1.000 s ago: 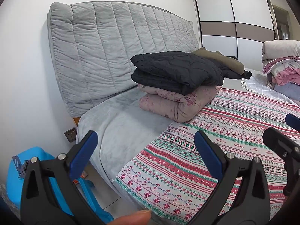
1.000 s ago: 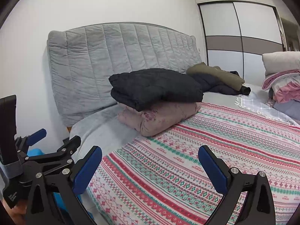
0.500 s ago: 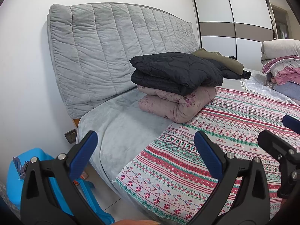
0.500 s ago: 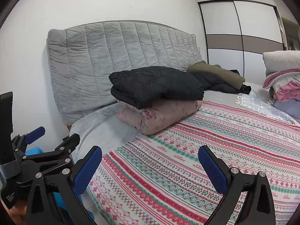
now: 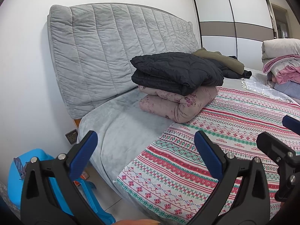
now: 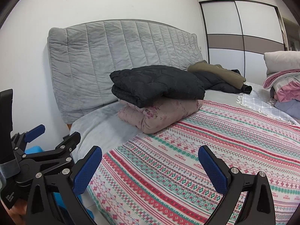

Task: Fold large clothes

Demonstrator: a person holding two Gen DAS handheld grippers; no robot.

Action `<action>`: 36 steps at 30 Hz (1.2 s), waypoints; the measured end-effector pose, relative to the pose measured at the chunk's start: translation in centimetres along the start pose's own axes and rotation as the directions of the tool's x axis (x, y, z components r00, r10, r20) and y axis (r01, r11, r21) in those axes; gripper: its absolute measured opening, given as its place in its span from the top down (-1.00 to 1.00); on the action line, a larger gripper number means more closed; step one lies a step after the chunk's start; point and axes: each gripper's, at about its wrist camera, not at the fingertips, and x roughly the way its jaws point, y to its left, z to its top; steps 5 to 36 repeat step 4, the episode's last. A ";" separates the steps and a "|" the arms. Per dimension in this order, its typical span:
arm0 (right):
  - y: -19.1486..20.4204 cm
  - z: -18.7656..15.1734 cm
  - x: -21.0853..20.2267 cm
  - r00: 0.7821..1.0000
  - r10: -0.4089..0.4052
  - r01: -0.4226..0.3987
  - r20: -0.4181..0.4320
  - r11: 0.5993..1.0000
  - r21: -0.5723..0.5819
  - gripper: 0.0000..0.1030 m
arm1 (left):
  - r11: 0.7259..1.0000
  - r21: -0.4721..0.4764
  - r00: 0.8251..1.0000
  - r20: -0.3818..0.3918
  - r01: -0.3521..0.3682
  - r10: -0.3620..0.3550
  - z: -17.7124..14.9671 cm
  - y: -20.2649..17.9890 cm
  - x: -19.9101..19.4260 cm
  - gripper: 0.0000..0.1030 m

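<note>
I have both tools hovering off the near corner of the bed with nothing in them: the left gripper (image 5: pixel 146 150) has its jaws spread wide over the edge of the patterned bedspread (image 5: pixel 225 123), and the right gripper (image 6: pixel 150 166) is likewise gaping, empty, just beside the left one. From what I see, part of the job looks done already. A black puffer jacket (image 5: pixel 176 71) lies folded into a tidy slab on top of a folded pink floral garment (image 5: pixel 174 103), the pair stacked where the grey blanket (image 5: pixel 127 123) meets the bedspread, below the quilted headboard (image 5: pixel 112 43). Behind that stack, toward the wardrobe (image 5: pixel 234 20), an olive coat (image 6: pixel 215 71) and another dark jacket (image 6: pixel 225 84) lie rumpled and loosely heaped, and I judge those are what is left to fold. The pile of bedding (image 5: pixel 281 63) at the far right seems no part of my work, though I cannot be sure. My next reach would have to go well past the finished stack.
</note>
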 end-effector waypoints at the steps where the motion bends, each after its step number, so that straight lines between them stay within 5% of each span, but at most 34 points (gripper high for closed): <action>1: 0.0 0.0 0.0 1.000 0.000 0.000 -0.001 1.000 0.000 -1.00 | 1.000 0.000 1.000 0.000 0.000 0.000 0.0 0.0 0.0 -0.99; 36: 0.1 -0.2 0.0 1.000 0.003 -0.003 -0.004 1.000 -0.003 -1.00 | 1.000 0.000 1.000 0.001 -0.002 0.002 -0.1 0.0 0.0 -0.99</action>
